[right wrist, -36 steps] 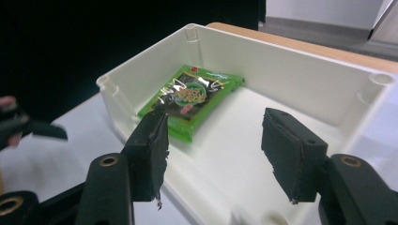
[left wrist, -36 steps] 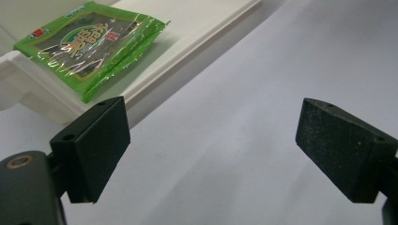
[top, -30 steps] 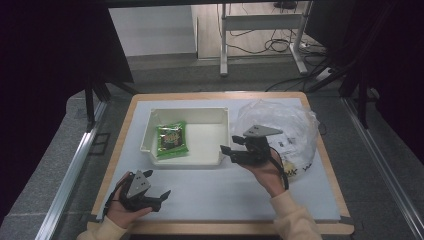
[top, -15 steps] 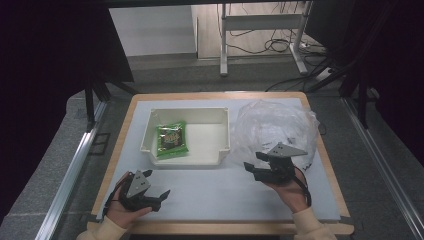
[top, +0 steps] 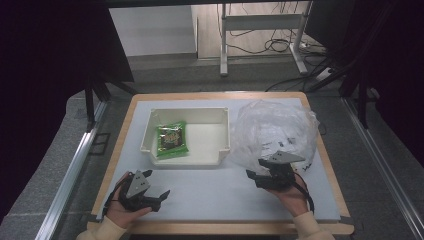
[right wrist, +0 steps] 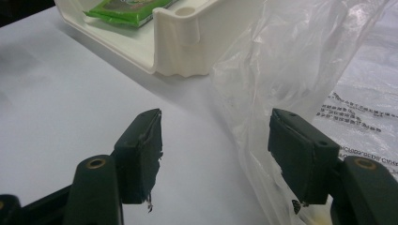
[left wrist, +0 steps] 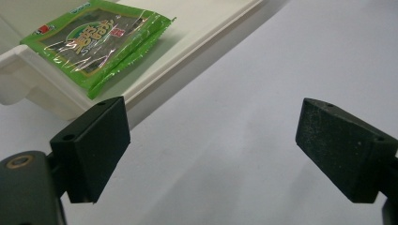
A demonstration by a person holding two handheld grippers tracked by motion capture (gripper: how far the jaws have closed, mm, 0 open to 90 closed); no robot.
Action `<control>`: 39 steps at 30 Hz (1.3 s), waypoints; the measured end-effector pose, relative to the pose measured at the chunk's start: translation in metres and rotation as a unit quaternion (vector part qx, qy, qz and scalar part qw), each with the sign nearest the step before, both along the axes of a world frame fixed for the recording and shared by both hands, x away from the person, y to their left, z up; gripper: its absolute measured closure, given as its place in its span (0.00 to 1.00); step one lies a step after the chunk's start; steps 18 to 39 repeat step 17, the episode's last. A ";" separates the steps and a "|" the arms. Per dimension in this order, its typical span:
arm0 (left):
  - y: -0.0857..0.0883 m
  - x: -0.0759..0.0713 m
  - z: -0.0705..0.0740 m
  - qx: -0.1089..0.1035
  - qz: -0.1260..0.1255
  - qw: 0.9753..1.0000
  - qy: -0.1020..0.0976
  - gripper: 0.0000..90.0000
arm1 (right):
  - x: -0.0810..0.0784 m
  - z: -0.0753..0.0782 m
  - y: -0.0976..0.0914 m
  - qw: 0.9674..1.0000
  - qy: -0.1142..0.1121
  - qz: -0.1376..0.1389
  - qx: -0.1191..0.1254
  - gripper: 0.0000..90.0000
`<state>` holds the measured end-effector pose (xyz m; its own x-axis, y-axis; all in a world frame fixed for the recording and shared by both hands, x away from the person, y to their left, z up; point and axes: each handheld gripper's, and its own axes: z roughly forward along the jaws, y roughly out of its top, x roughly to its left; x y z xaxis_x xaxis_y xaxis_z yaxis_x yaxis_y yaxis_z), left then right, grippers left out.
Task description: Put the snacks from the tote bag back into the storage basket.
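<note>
Green snack packet (top: 172, 140) (glossy, flat) lies in white tray (top: 220, 131).

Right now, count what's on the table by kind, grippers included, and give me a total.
Green snack packet: 1
White tray: 1
Clear plastic bag: 1
Grippers: 2, left gripper, right gripper
Total: 5

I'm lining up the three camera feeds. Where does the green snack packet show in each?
High view: green snack packet lies in the left part of the white tray.
Left gripper view: upper left, in the tray.
Right gripper view: top edge, left of centre.
Shared landmark: the white tray.
</note>
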<state>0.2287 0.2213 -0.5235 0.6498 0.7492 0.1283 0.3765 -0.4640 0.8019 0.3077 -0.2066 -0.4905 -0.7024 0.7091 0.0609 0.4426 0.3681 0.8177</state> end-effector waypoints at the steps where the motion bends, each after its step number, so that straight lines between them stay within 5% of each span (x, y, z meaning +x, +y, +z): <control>1: 0.000 0.000 0.000 0.000 0.000 1.000 0.000 0.11 | 0.000 0.000 0.000 1.000 -0.001 -0.001 0.000 0.40; 17: -0.001 0.003 0.000 -0.002 -0.005 1.000 0.000 0.11 | -0.005 0.005 0.000 1.000 -0.023 0.010 0.013 0.39; 39: -0.001 0.003 0.000 -0.002 -0.005 1.000 0.000 0.11 | -0.005 0.005 0.000 1.000 -0.023 0.010 0.013 0.39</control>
